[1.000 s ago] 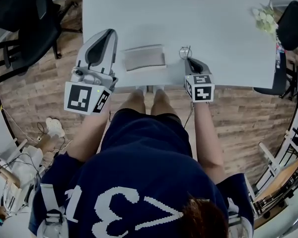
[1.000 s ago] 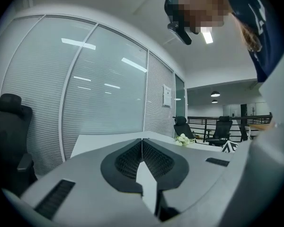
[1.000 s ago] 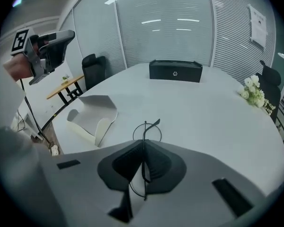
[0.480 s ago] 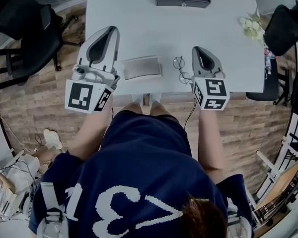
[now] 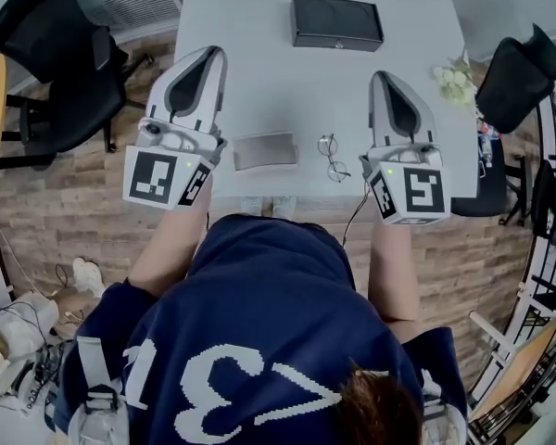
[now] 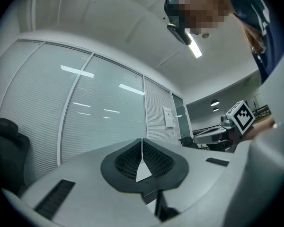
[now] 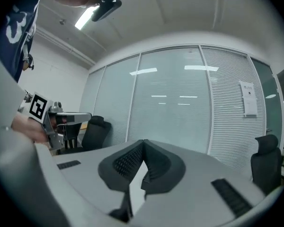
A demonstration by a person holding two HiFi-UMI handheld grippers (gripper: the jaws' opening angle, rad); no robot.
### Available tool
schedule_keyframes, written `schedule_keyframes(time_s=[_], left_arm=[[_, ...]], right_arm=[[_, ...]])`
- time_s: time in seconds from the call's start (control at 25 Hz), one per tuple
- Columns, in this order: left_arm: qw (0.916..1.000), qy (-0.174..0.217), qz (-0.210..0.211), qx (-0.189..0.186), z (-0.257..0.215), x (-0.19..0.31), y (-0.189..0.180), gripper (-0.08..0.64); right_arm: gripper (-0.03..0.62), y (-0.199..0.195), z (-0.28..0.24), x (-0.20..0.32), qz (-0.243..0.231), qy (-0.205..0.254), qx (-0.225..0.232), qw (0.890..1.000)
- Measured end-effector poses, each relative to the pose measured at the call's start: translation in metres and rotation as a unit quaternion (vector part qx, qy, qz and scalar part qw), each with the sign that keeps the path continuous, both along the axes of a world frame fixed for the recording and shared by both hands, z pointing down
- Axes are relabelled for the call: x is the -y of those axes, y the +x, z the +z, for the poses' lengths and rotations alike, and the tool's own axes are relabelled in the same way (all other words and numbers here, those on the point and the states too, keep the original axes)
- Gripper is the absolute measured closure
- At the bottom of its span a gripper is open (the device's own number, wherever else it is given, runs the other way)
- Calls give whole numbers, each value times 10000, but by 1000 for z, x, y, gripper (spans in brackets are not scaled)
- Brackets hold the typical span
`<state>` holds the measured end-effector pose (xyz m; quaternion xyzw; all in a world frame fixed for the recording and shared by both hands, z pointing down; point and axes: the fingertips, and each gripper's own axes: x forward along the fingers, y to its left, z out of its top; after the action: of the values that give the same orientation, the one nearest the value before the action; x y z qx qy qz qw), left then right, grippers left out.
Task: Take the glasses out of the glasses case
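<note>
glasses point(image 5: 333, 158): lying on the table point(image 5: 259, 63) just right of the glasses case point(image 5: 264, 150), long axis running near-to-far
glasses case: long axis left-right, by the table's near edge
left gripper point(image 5: 207, 58): jaws together, holding nothing
right gripper point(image 5: 383, 80): jaws together too, empty, right of the glasses

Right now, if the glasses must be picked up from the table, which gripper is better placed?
Probably the right gripper. In the head view the glasses lie just beside it, while the grey case lies between them and the left gripper. Both grippers are shut and empty, so either must open first.
</note>
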<state>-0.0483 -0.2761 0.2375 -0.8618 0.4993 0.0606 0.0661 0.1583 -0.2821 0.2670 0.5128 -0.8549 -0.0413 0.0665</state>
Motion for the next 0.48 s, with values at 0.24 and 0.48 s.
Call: schedule_keyframes(time_s=[0.24, 0.48], left_arm=[[9988, 86, -475, 58, -8, -11, -33, 540], [9965, 73, -834, 56, -11, -21, -62, 540]], right_arm=[[568, -37, -20, 5, -598, 102, 436, 9972], [568, -73, -22, 7, -1055, -11, 641, 9924]])
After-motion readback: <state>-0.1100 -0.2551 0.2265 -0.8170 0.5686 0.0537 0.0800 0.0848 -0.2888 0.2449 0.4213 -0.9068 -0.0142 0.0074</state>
